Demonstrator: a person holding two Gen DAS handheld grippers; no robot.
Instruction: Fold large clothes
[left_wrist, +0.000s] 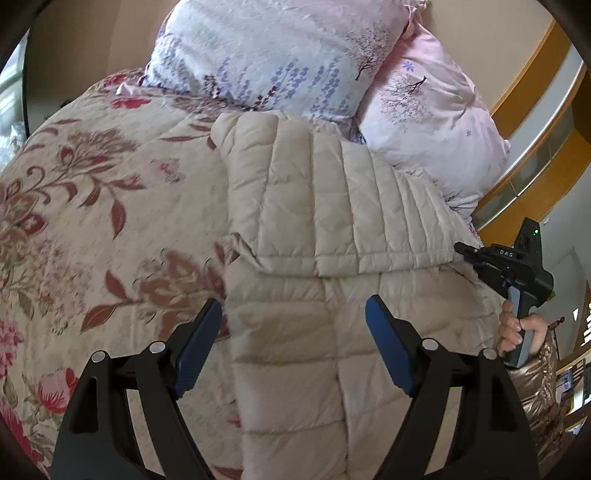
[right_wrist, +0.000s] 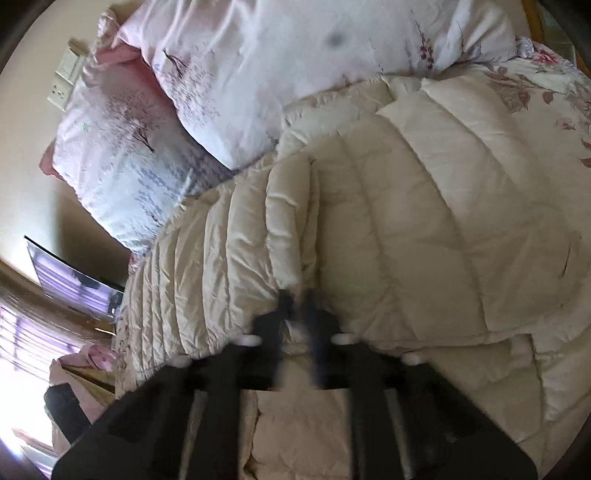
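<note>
Two grippers are over a big bed. A puffy cream down jacket (left_wrist: 314, 221) lies on a flowered quilt (left_wrist: 92, 177). The jacket is partly folded: one quilted part lies flat over the top of the rest, and its straight edge runs across the middle. The far end of the jacket touches two pillows (left_wrist: 280, 55) with little purple trees and flowers on them. The pillows lean against the wall at the head of the bed.

In the left wrist view, the left gripper (left_wrist: 293, 314) has its two blue fingers (left_wrist: 384, 343) spread wide apart. They hang just above the near part of the jacket. Nothing is between them, and they pinch nothing.

At the right edge of that view you can see the right gripper (left_wrist: 463, 249), dark and pointy, by the jacket's side edge. A hand (left_wrist: 517, 328) holds its grey handle, and a shiny gold sleeve (left_wrist: 543, 391) shows below the hand.

The right wrist view is blurry. There the right gripper's fingers (right_wrist: 284, 302) are pressed close together, so it is closed. They sit right at a fold of the jacket. The blur hides whether any cloth is pinched between them. Off to the left in that view, a dark screen (right_wrist: 74, 277) stands by the wall, and bright light comes from a window (right_wrist: 33, 343).
</note>
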